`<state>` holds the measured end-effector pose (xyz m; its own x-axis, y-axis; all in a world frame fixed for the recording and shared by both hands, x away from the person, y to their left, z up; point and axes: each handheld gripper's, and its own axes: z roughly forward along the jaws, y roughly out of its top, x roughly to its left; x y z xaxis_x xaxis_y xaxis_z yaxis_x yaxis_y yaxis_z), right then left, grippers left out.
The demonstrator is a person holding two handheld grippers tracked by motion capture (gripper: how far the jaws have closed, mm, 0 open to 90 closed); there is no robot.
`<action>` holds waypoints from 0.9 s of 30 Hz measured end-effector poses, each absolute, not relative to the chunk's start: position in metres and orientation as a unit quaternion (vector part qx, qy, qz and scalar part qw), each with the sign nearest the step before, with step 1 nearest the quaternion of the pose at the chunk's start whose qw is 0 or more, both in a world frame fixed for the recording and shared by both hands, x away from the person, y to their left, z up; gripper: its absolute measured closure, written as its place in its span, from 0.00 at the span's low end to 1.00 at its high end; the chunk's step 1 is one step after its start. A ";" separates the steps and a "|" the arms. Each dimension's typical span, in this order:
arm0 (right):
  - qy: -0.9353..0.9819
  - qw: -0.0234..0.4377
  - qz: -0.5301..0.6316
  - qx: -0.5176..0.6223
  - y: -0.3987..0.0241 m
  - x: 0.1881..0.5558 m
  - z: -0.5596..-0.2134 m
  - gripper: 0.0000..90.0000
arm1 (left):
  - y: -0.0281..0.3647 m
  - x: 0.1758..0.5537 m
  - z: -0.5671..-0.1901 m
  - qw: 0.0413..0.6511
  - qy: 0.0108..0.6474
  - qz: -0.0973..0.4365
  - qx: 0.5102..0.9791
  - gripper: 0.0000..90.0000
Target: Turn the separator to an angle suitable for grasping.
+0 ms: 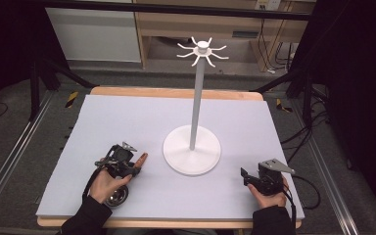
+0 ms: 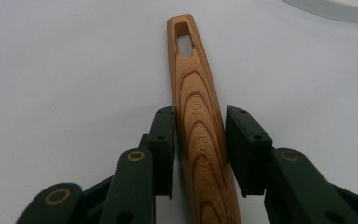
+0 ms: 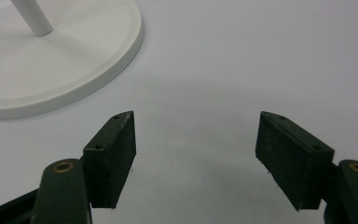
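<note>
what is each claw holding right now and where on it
The left claw straddles the wooden handle of a ladle around mid-length; a sliver of gap shows at one pad. The right claw stands open over bare table, holding nothing.

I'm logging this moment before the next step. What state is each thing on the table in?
Left gripper: shut on the ladle, at its wooden handle.
Right gripper: open, nothing between its jaws.
Ladle: lying flat on the table, not hung.
Stand: upright, its hooks all bare.
</note>
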<state>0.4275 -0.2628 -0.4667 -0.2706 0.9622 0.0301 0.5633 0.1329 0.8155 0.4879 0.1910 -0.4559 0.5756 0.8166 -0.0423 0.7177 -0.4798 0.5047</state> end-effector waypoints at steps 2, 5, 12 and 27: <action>0.704 0.266 0.375 0.541 -0.263 0.428 -0.467 0.33 | 0.191 0.487 -0.455 0.240 0.447 0.097 0.856 0.73; 0.705 0.266 0.375 0.540 -0.263 0.427 -0.467 0.33 | 0.190 0.486 -0.455 0.237 0.442 0.098 0.860 0.73; 0.705 0.264 0.374 0.541 -0.263 0.428 -0.467 0.33 | 0.184 0.485 -0.453 0.227 0.423 0.111 0.870 0.71; 0.706 0.253 0.380 0.541 -0.263 0.428 -0.466 0.34 | 0.176 0.498 -0.452 0.200 0.414 0.101 0.883 0.70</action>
